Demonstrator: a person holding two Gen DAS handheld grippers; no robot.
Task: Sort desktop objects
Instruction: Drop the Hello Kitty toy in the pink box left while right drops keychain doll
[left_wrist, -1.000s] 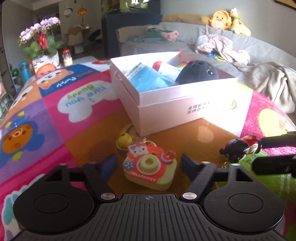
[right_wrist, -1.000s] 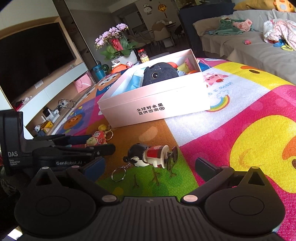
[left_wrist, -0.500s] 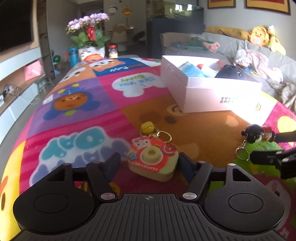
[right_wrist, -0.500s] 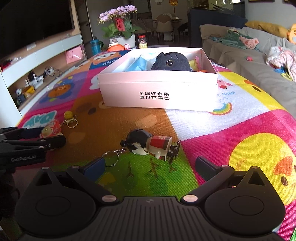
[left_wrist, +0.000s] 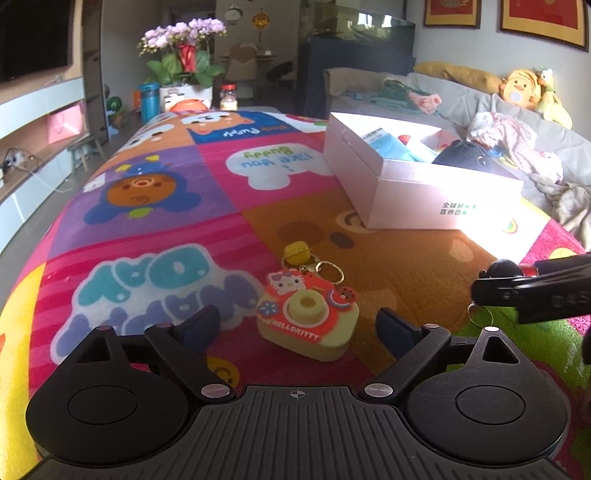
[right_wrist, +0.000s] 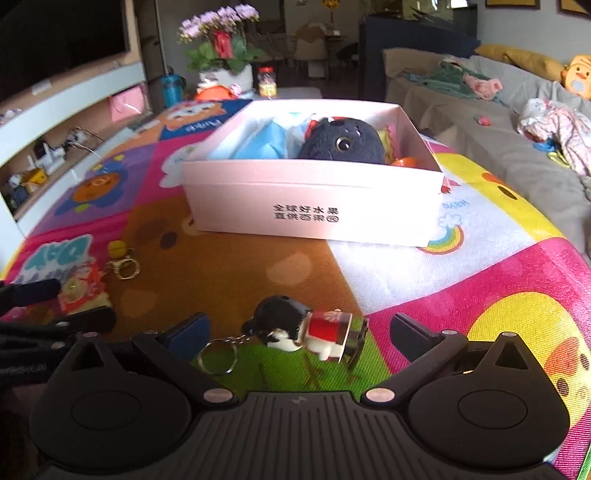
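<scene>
Left hand-held gripper (left_wrist: 297, 326): jaws spread, straddling the camera keychain (left_wrist: 308, 321) on the counter (left_wrist: 388, 258), apparently lined up for pickup. Right hand-held gripper (right_wrist: 297, 332): jaws spread, bracketing the doll keychain (right_wrist: 314, 332). Pink box (right_wrist: 314, 206), far centre, already holds sorted toys.

Two keychains, a camera (left_wrist: 307, 320) and a doll (right_wrist: 306, 328); one box (right_wrist: 314, 206); one plush (right_wrist: 343, 142).

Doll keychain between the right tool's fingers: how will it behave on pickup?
The doll keychain looks like rigid moulded plastic, so it probably won't squash. Its chain and ring trail loose to one side and will likely dangle and swing. It lies on its side with a rounded head, so a nudge from the open right tool may roll it.
</scene>
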